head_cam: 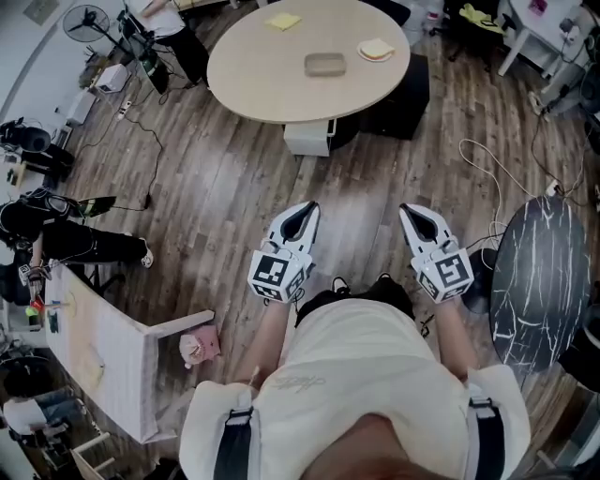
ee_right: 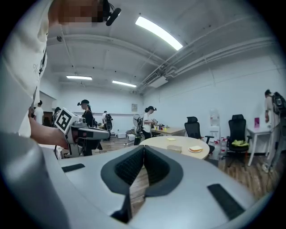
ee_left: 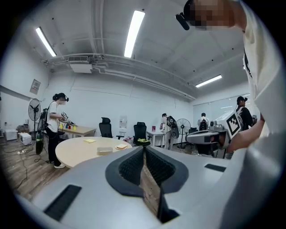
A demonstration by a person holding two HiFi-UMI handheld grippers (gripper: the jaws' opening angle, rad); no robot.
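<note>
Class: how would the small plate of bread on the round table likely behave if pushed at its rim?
The plate looks rigid and shallow, so it would probably slide on the smooth round table rather than tip. The bread lies loose on top and may shift.

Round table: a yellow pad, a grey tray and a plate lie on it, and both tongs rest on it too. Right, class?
No. The head view shows the left tongs and right tongs held over the floor, short of the table. The yellow pad, grey tray and plate do lie on it.
</note>
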